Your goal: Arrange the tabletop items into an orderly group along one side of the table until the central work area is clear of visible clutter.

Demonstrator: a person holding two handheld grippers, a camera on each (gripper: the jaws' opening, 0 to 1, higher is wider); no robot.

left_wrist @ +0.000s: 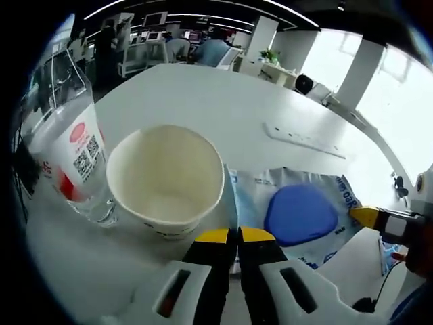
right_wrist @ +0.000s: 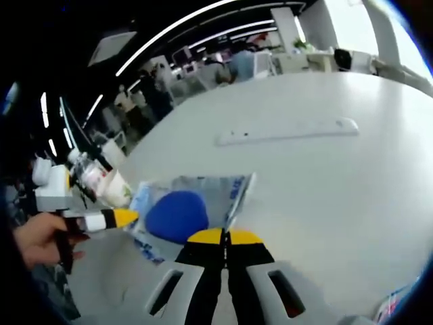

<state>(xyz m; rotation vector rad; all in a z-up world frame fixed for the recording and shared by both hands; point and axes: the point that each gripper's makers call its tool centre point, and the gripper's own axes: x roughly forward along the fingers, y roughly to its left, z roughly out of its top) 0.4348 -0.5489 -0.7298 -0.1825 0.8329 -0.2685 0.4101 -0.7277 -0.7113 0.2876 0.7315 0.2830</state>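
bottle [left_wrist: 73,159] touching cup [left_wrist: 166,179], pouch [left_wrist: 298,217] beside cup

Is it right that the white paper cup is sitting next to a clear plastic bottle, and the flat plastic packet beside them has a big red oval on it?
Not quite. The oval on the flat plastic packet is blue, not red, as the left gripper view shows. The rest is right: the white paper cup sits next to the clear plastic bottle on the white table.
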